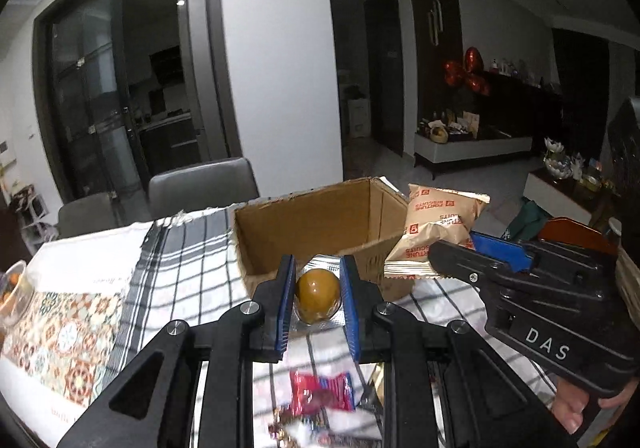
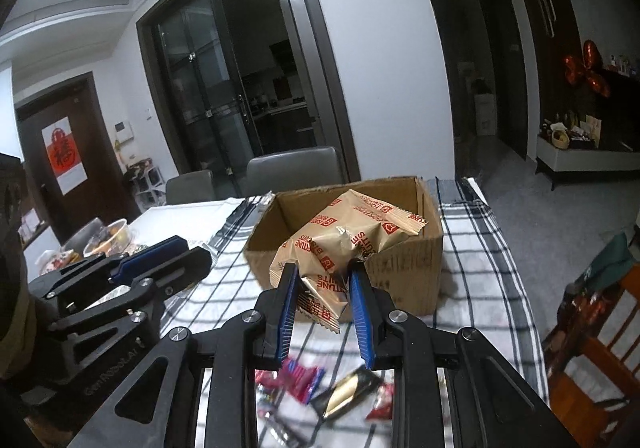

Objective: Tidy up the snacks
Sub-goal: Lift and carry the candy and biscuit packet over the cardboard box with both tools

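Note:
My left gripper (image 1: 317, 290) is shut on a brown egg-shaped snack in a clear foil pack (image 1: 317, 295), held above the checked cloth just in front of an open cardboard box (image 1: 308, 224). My right gripper (image 2: 323, 282) is shut on a beige biscuit bag with red print (image 2: 344, 244), held over the near rim of the cardboard box (image 2: 404, 268). In the left wrist view the right gripper (image 1: 468, 248) and the biscuit bag (image 1: 436, 232) show at the box's right side. In the right wrist view the left gripper (image 2: 176, 248) shows at left.
Loose wrapped snacks lie on the checked tablecloth (image 1: 192, 272) below the grippers: a red and blue pack (image 1: 322, 394), a gold pack (image 2: 348, 392). Food bowls (image 2: 108, 236) stand at the table's left. Grey chairs (image 2: 292, 168) stand behind the table; a wooden chair (image 2: 600, 348) at right.

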`<move>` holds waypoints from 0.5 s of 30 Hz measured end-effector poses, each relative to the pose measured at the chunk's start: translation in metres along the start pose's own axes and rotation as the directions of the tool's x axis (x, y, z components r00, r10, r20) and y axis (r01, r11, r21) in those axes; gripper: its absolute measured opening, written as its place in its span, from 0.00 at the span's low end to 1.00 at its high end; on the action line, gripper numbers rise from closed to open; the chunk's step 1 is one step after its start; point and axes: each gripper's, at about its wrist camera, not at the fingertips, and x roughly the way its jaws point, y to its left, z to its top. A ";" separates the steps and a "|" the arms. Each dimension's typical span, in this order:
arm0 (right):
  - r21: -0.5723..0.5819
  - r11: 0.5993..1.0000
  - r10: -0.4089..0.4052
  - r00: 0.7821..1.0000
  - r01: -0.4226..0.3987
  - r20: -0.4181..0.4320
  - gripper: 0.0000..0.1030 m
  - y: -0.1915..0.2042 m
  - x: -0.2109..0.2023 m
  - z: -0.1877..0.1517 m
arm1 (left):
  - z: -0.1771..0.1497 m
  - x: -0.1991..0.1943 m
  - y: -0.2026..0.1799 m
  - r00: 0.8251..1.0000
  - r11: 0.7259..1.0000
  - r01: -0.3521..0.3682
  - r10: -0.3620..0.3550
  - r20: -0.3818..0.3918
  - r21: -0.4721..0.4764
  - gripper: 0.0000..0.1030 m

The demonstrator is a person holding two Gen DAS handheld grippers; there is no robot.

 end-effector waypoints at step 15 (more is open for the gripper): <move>-0.038 0.998 -0.048 0.992 0.044 -0.116 0.26 -0.030 0.077 0.065 | 0.065 0.099 0.016 0.986 0.996 0.070 -0.078 -0.145 -0.059 0.22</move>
